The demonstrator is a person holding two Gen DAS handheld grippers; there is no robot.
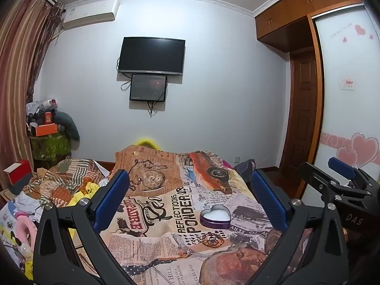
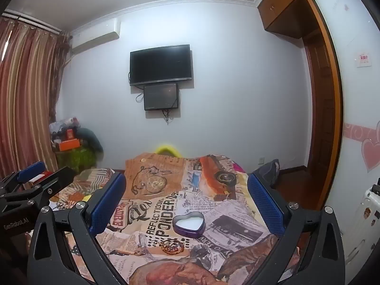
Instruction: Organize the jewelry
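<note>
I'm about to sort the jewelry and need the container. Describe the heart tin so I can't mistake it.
Start at the newspaper-print cloth covering the bed. Just right of the big black word PONDER sits the heart-shaped tin, open, no lid on it. It is the only raised thing there: purple wall, white inside, with gold jewelry lying flat just in front.

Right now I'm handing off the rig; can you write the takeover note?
Left hand-held gripper: open, empty, hovering over the bed.
Right hand-held gripper: open, empty, alongside it.
Heart-shaped tin: lid off, on the newspaper-print cloth, looks empty.
Gold bracelets: on the cloth just in front of the tin; a small ring lies nearer the camera.
Done: nothing stowed yet.
Left: move the jewelry into the tin.
</note>
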